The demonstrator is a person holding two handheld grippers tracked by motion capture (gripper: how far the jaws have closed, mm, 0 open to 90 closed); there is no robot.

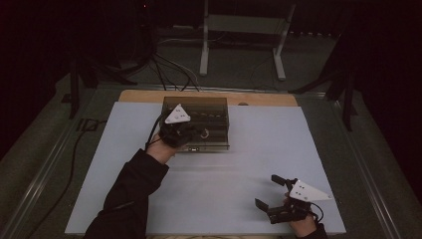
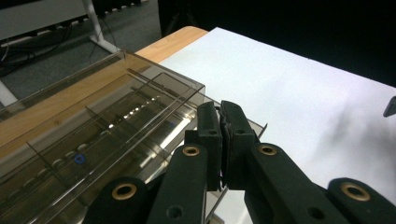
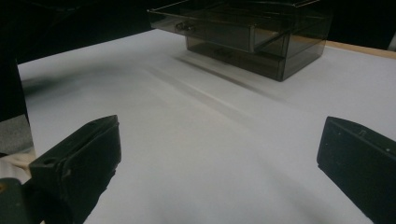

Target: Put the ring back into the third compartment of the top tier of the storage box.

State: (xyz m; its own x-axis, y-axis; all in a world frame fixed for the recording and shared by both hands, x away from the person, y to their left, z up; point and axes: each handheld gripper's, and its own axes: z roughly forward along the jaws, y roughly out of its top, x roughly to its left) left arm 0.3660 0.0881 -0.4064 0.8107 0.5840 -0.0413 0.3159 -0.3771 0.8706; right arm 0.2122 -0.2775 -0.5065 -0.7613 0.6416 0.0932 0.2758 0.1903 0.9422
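the smoky clear organiser box [image 1: 199,119] sits at the far edge of the white worktop [image 1: 259,149]. the left gripper [image 2: 220,122], jaws pressed together, is at the box's near right corner. the right gripper [image 1: 271,191], jaws wide apart, rests well apart from the box.

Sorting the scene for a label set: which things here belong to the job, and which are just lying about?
In the job:
- smoked plastic drawer box
- left gripper, jaws shut at the box's front

Lying about:
- right gripper, jaws open, idle
- white mat
- metal stand
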